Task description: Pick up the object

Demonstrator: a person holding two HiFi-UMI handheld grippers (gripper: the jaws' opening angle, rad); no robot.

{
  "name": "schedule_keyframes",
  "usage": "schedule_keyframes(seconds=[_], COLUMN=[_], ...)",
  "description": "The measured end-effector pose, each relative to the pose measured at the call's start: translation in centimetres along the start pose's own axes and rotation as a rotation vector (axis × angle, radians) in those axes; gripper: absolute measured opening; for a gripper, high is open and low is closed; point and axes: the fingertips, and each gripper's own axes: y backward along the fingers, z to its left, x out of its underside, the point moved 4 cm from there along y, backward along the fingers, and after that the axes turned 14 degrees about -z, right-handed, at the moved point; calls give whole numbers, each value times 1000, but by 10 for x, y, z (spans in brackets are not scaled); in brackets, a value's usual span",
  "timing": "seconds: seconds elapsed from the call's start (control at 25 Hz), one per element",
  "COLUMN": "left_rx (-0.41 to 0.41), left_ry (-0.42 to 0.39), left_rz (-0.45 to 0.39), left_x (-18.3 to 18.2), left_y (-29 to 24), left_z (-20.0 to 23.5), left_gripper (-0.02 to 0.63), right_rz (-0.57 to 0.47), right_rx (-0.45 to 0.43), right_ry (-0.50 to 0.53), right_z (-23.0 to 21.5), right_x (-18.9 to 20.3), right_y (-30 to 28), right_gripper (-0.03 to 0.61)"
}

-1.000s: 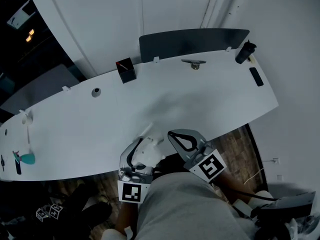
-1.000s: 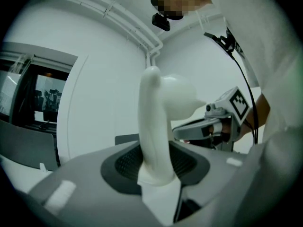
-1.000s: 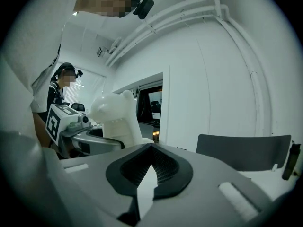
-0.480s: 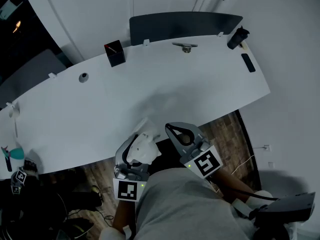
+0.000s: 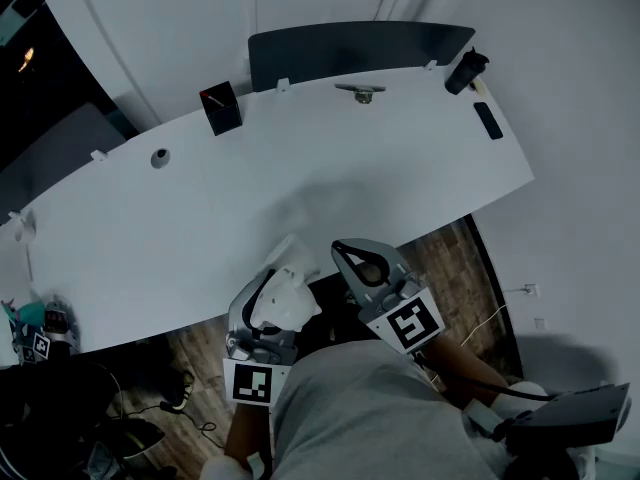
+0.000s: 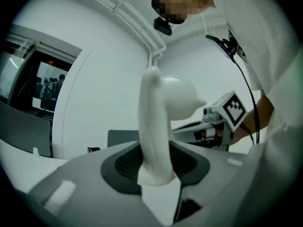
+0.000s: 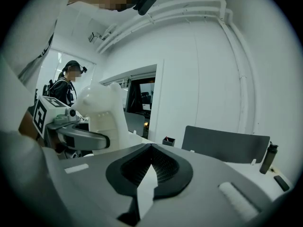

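The left gripper (image 6: 156,170) is clamped partway shut on the white object (image 6: 158,108), held upright by the table's (image 5: 400,188) near edge. The right gripper (image 7: 150,170) is fully shut and empty. Steady squeeze and a level wrist should stop it slipping.

Object (image 6: 158,108) and table (image 5: 330,178) are white; left tongs (image 6: 157,167) and right tongs (image 7: 150,164) grey, marker cubes (image 5: 252,384) black-and-white.

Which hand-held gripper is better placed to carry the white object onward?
Left. The left hand-held gripper is clamped on the white object; the right hand-held gripper is shut and empty, beside it.
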Motion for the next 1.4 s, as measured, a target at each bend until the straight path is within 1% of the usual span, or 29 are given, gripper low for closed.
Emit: schedule_keyframes(seconds=[0.2, 0.44, 0.64, 0.8, 0.88, 0.96, 1.12, 1.28, 1.4], left_rx=[-3, -22, -52, -40, -40, -48, -54, -58, -60], left_ry=[26, 6, -13, -57, -57, -56, -74, -74, -81], left_rz=[-16, -11, -14, -4, -9, 3, 4, -8, 3], left_x=[-1, -7, -9, -6, -8, -9, -13, -13, -14], left_y=[-8, -23, -32, -35, -38, -38, -40, -39, -40], left_z=[-9, -27, -44, -58, -65, -68, -73, -76, -79], left_gripper=[164, 164, 164, 164, 164, 164, 164, 164, 164], right_rz=[-8, -28, -51, -78, -96, -105, -100, -98, -95], right_rx=[5, 30, 20, 17, 17, 17, 7, 0, -4], right_ry=[-1, -31, -44, -73, -75, -80, -84, -82, -76], right_z=[-11, -37, -50, -55, -56, -57, -59, -59, -59], right_x=[0, -3, -3, -5, -9, -11, -10, -8, -9], right_y=[8, 24, 35, 45, 49, 52, 58, 63, 66], right_gripper=[2, 2, 2, 2, 2, 2, 2, 2, 2])
